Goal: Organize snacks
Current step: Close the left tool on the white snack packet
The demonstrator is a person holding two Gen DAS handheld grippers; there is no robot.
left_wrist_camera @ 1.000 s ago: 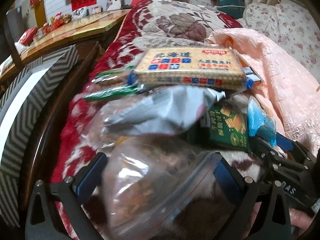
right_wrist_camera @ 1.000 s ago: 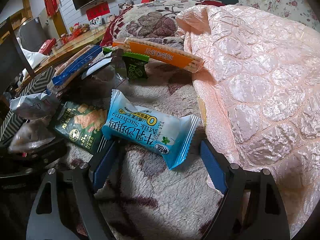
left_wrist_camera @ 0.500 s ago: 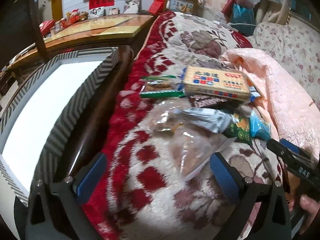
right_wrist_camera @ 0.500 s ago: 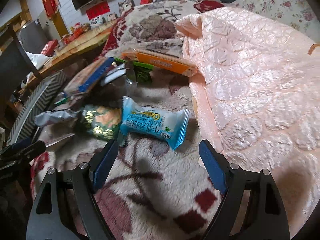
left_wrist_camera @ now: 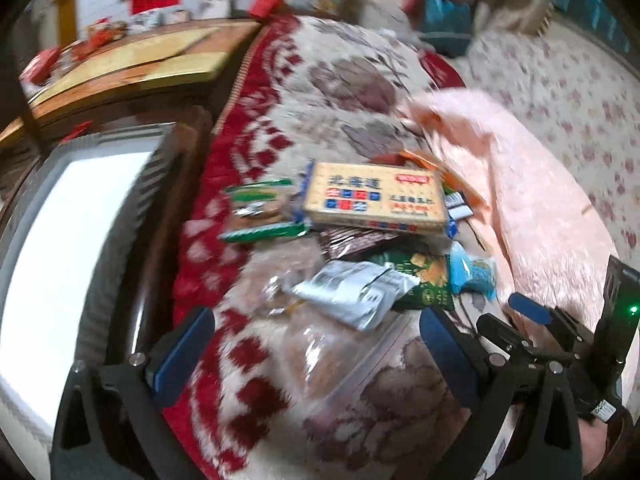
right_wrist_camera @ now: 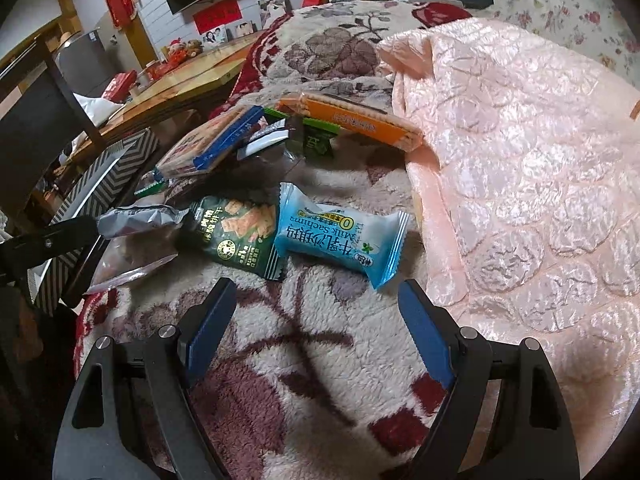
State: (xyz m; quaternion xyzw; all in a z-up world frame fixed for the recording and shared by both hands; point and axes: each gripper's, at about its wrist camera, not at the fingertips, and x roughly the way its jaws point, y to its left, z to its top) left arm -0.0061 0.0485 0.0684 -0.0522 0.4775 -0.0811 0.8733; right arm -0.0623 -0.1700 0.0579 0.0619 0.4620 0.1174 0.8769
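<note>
The blue Milk Sachima packet (right_wrist_camera: 342, 236) lies flat on the floral fleece blanket (right_wrist_camera: 320, 360), just ahead of the right gripper (right_wrist_camera: 318, 332), whose jaws stand wide and empty. It looks light, puffy and slippery, so a hold across its middle seems safest. Touching the packet's left side is a dark green cracker pouch (right_wrist_camera: 236, 236). The left gripper (left_wrist_camera: 316, 354), also wide open, straddles a clear zip bag (left_wrist_camera: 332, 364).

Light-blue milk-candy packet (right_wrist_camera: 340, 236); dark-green cracker packet (right_wrist_camera: 236, 236); cream-and-red floral blanket (right_wrist_camera: 320, 352); shiny pink quilt (right_wrist_camera: 520, 160).
</note>
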